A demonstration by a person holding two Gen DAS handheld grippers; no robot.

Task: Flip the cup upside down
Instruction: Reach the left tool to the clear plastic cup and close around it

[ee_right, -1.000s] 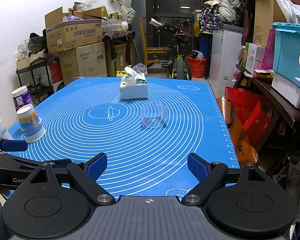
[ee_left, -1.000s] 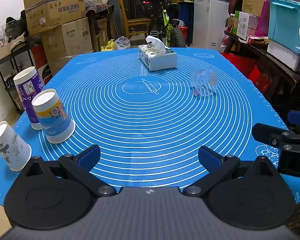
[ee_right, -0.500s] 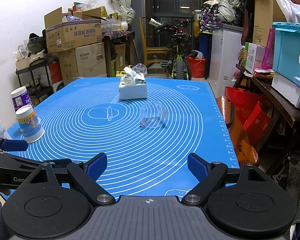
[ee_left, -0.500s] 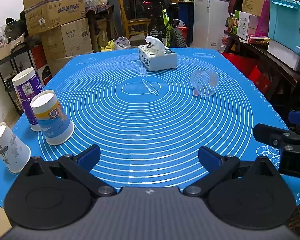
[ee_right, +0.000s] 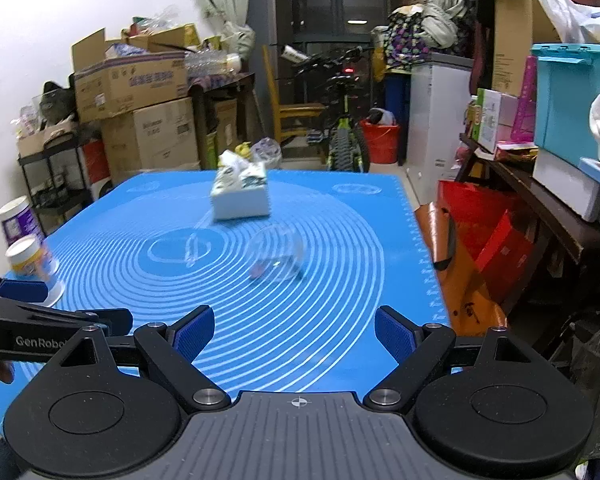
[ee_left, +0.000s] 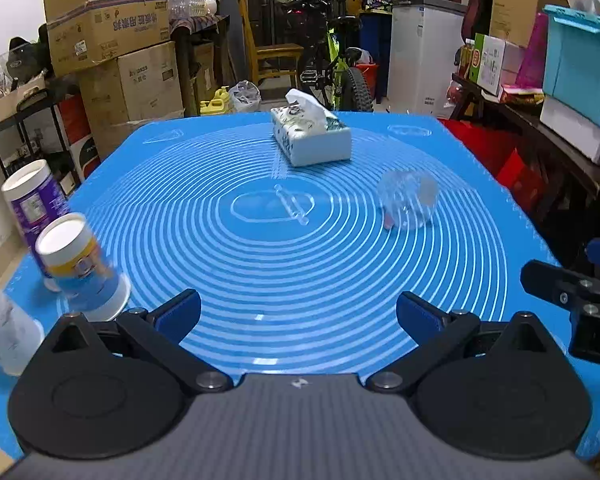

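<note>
A clear plastic cup (ee_left: pixel 409 199) lies on its side on the blue mat (ee_left: pixel 300 248), right of centre; it also shows in the right wrist view (ee_right: pixel 277 254), ahead of the fingers. My left gripper (ee_left: pixel 299 314) is open and empty, low over the near part of the mat. My right gripper (ee_right: pixel 295 334) is open and empty, a short way back from the cup. The right gripper's tip shows at the right edge of the left wrist view (ee_left: pixel 572 288).
Three paper cups stand at the mat's left edge: purple (ee_left: pixel 34 200), yellow-blue (ee_left: pixel 82 268), white-grey (ee_left: pixel 0 326). A tissue box (ee_left: pixel 310 138) sits at the back centre. Cartons, a bicycle and shelves surround the table.
Both grippers have moved forward; the clear cup appears larger and nearer in the right wrist view. The paper cups have shifted left in the left wrist view. Both stay open.
</note>
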